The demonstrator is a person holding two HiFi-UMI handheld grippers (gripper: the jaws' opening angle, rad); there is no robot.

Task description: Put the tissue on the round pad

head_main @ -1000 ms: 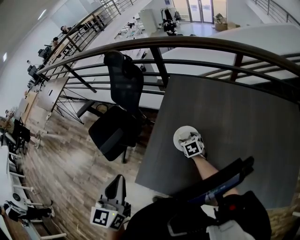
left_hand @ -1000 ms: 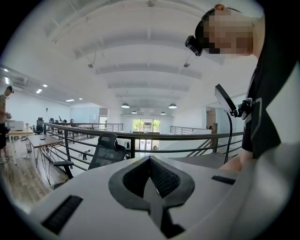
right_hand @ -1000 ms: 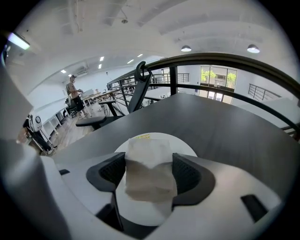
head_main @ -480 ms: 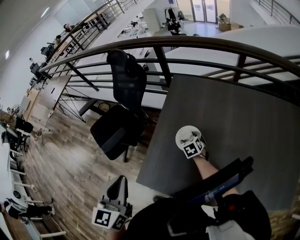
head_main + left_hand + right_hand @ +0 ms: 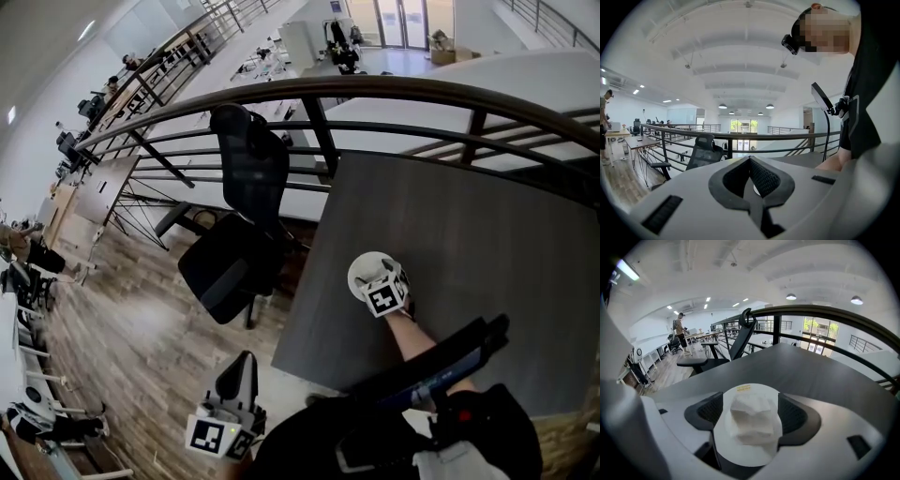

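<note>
my right gripper (image 5: pixel 750 409) fingers (image 5: pixel 710 408) were opening wide; the crumpled white tissue (image 5: pixel 751 418) between them lay on the round white pad (image 5: pixel 745 453), placed, i judged.

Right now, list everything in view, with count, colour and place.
table: one, dark grey, against the railing.
railing: one, dark, behind the table.
round pad: one, white, near the table's left edge.
tissue: one, white, crumpled on the round pad.
office chair: one, black, on the wood floor left of the table.
right claw: one, grey, over the pad, jaws opening either side of the tissue.
left claw: one, grey, shut and empty, low beside the table.
</note>
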